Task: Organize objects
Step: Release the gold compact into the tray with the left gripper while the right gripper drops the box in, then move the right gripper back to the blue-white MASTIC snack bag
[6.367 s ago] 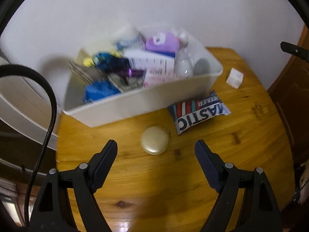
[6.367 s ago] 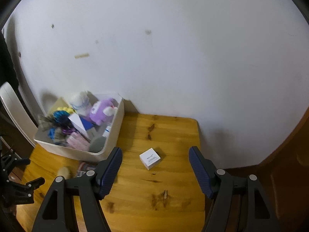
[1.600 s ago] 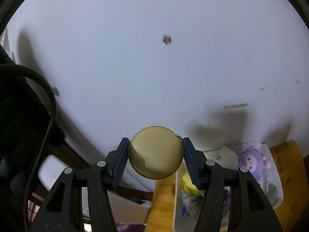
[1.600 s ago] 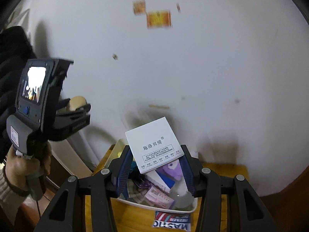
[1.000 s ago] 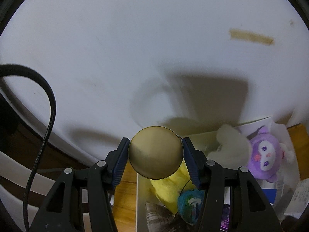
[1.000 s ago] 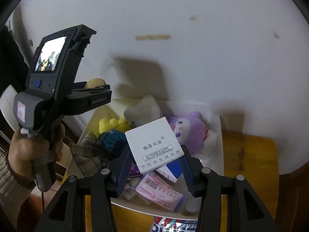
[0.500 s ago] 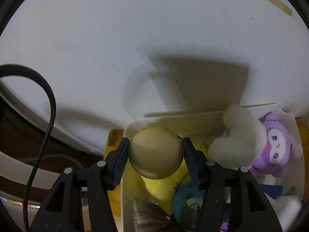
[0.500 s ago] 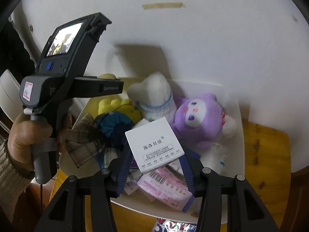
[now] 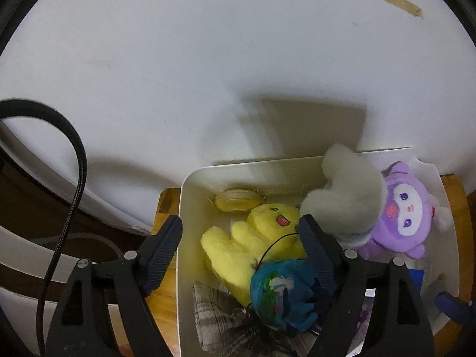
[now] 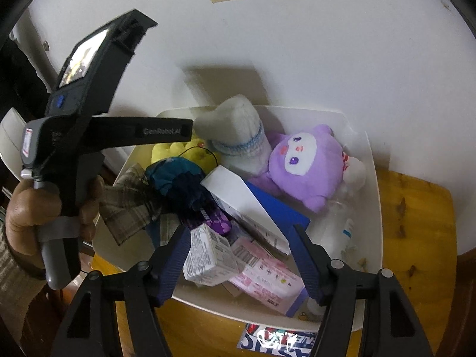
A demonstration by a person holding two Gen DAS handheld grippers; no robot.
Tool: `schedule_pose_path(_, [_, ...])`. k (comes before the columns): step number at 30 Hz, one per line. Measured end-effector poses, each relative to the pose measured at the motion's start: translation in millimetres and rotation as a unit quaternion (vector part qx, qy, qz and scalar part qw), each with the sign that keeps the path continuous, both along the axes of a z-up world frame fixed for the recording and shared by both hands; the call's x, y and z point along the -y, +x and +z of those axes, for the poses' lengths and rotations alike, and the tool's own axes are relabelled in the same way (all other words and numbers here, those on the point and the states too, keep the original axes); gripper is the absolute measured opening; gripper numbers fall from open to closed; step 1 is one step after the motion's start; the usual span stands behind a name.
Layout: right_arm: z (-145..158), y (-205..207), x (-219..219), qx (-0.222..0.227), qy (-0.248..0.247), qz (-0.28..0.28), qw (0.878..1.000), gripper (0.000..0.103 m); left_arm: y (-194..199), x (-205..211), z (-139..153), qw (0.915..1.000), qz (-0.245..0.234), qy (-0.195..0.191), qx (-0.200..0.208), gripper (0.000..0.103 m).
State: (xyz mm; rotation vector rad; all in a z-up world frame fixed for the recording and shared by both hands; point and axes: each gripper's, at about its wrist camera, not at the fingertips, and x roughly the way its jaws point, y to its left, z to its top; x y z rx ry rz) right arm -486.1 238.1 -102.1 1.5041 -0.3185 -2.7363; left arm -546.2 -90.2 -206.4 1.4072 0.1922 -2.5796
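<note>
Both tongs just opened w/ nothing between: left tongs (image 9: 239, 253) let the gold compact (image 9: 238, 201) drop into the white bin's (image 9: 186, 184) back corner, right tongs (image 10: 239, 257) released the small white box (image 10: 209, 257) among bin's clutter.

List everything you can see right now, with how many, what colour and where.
bin: one, white, on the table against the wall
gold round case: one, in the bin's far left corner
yellow plush: one, in the bin, left side
purple plush: one, in the bin, back right
white sock: one, blue band, beside the purple plush
blue cloth bundle: one, near the yellow plush
plaid cloth: one, over the bin's left edge
small white box: one, in the bin, front
pink box: one, in the bin, front
table: one, wooden
left gripper: black, open, empty
right gripper: black, open, empty
hand: one, holding the left gripper
</note>
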Motion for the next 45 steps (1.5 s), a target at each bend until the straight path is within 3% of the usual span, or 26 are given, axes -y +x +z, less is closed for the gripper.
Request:
schedule_pose_path(8, [7.4, 11.1, 0.5, -0.005, 0.003, -0.003, 1.000, 0.069, 9.3, 7.0, 17.0, 0.9996, -0.013, -0.017, -0.020, 0.086])
schedule_pose_path(18, [41.2, 47.0, 4.3, -0.034, 0.010, -0.012, 0.999, 0.069, 51.0, 12.7, 35.1, 0.9984, -0.024, -0.026, -0.044, 0.087])
schedule_pose_path(20, [50.1, 56.7, 4.9, -0.044, 0.016, -0.016, 0.999, 0.069, 67.9, 6.4, 58.7, 0.9980, -0.030, -0.026, -0.049, 0.087])
schedule_pose_path(28, [84.7, 106.1, 1.2, -0.075, 0.021, -0.030, 0.996, 0.069, 136.3, -7.0, 97.9, 0.9949, -0.057, -0.023, -0.080, 0.090])
schedule_pose_path(33, [93.3, 137.4, 3.1, -0.091, 0.019, -0.033, 0.995, 0.070, 178.4, -19.5, 109.9, 0.9917, -0.081, -0.015, -0.098, 0.093])
schedule_pose_path(37, [95.6, 162.4, 2.7, -0.101, 0.017, -0.040, 0.994, 0.076, 220.6, -29.2, 123.0, 0.9881, -0.100, 0.004, -0.117, 0.093])
schedule_pose_path(45, [93.0, 202.0, -4.4, -0.117, 0.020, -0.051, 0.992, 0.079, 289.5, -47.2, 131.2, 0.9831, -0.093, 0.001, -0.157, 0.096])
